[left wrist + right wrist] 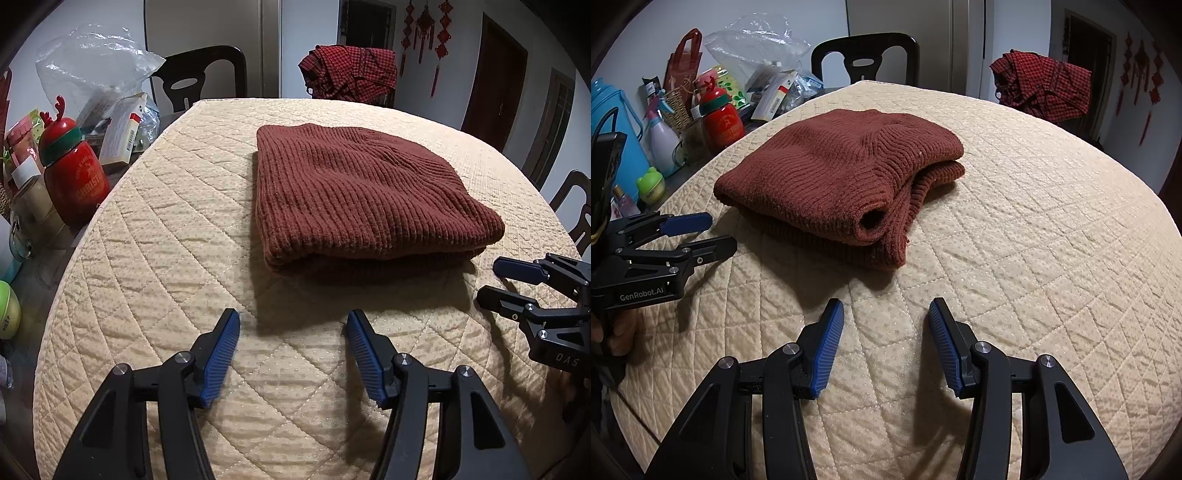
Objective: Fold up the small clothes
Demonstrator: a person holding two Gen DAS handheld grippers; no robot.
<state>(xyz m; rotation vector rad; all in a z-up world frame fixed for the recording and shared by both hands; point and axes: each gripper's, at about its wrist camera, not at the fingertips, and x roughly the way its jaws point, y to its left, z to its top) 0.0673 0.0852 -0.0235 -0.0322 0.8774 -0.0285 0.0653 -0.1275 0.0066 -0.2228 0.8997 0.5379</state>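
A rust-brown knitted sweater point(354, 192) lies folded in a compact stack on the cream quilted table cover point(184, 229). In the right wrist view the sweater point(834, 170) shows its layered edges and a rolled sleeve end facing me. My left gripper point(293, 325) is open and empty, hovering over the cover just in front of the sweater; it also shows in the right wrist view point(716, 232). My right gripper point(886, 314) is open and empty in front of the sweater's near right corner; it also shows at the right edge of the left wrist view point(495, 280).
A red Christmas bottle point(75, 177), boxes, a plastic bag point(92, 59) and other clutter crowd the table's left side. A red checked garment point(351, 72) hangs on a far chair. Dark chairs point(199, 74) stand around the table.
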